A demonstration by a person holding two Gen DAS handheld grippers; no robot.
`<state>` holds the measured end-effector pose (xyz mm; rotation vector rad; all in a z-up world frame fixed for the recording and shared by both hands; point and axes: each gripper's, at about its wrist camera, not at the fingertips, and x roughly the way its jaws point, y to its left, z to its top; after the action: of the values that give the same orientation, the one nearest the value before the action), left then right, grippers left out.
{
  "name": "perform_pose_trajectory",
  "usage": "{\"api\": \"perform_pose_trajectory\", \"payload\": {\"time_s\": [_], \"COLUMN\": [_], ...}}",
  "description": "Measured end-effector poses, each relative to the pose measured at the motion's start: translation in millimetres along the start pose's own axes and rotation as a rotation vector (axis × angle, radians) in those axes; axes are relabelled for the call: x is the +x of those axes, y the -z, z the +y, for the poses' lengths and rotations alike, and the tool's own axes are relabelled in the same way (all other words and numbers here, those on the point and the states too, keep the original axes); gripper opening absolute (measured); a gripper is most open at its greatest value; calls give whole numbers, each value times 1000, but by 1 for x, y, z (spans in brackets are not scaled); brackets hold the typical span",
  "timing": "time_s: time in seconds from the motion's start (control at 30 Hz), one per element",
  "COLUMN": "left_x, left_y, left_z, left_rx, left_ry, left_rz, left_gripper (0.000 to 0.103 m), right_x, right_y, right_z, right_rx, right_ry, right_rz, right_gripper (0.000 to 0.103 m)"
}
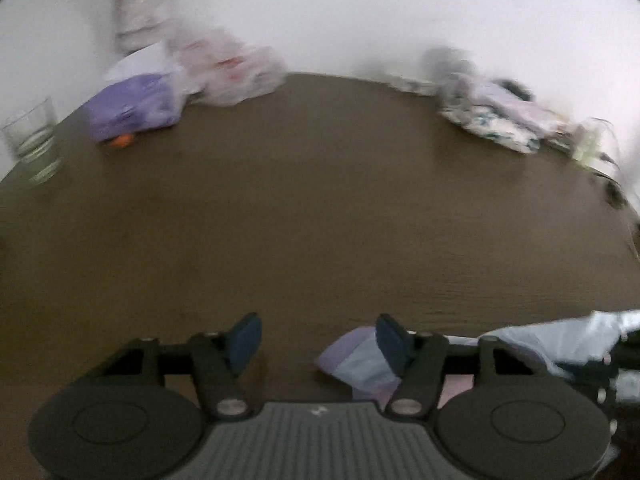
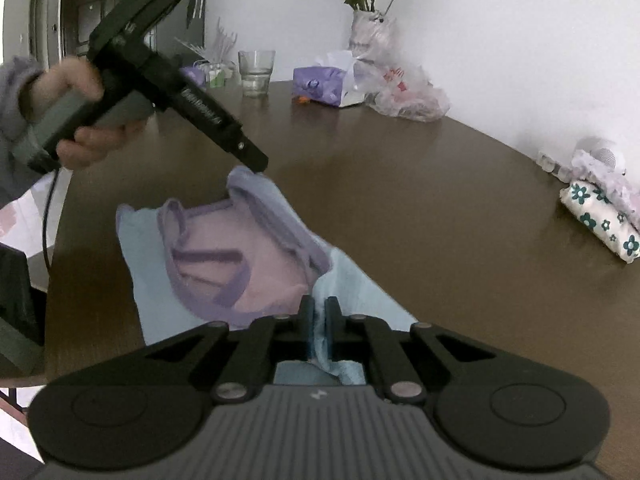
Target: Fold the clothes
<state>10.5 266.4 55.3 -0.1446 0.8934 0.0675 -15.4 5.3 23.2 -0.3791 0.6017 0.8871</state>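
A dark brown wooden tabletop [image 2: 400, 184] carries a pale blue and lilac garment [image 2: 224, 256] spread at its near edge. Along the far edge stand a glass tumbler [image 2: 256, 72], a purple tissue pack [image 2: 318, 84], a plastic bag [image 2: 408, 92] and a flower vase [image 2: 364, 28]. Folded floral clothes [image 2: 604, 216] lie at the right edge.

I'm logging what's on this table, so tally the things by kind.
Garment being folded: 1
Folded clothes: 1 stack
Drinking glass: 1
Tissue pack: 1
Plastic bag: 1
Vase of flowers: 1
Total: 6
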Motion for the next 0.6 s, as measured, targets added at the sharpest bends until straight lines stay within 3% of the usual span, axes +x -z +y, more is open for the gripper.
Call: {"api": "perform_pose_trajectory", "payload": {"time_s": [0.13,0.2,0.23,0.27,0.4,0.47,0.6], "left_x": [2,6,8,10,8,5,2], "left_y": [7,11,13,16,33,38,45], "left_z": [1,-1,-3,-5,-8,-10,-14], "left_rx": [-148,-176,-171,-169,-183,-193,-195], "left_ry": [24,17,9,3,-12,-24,-66], "left_rz": [42,54,50,42,-27,-48,-97], "left_gripper": [61,40,13,10,9,9,18], "right_x": [-7,-12,-14,-16,-24,-14,-19], "right_y": [-2,-5,-6,-6,-6,0,2], "right_z": [2,2,1,1,1,7,13], "right_rx": [-13,-5,1,6,17,-13,-46], "right_ry": [1,0,1,2,-24,-26,-38], "right_rz": [-15,-27,-30,-32,-31,14,5], "right_gripper": [5,5,5,5,5,6,10]}}
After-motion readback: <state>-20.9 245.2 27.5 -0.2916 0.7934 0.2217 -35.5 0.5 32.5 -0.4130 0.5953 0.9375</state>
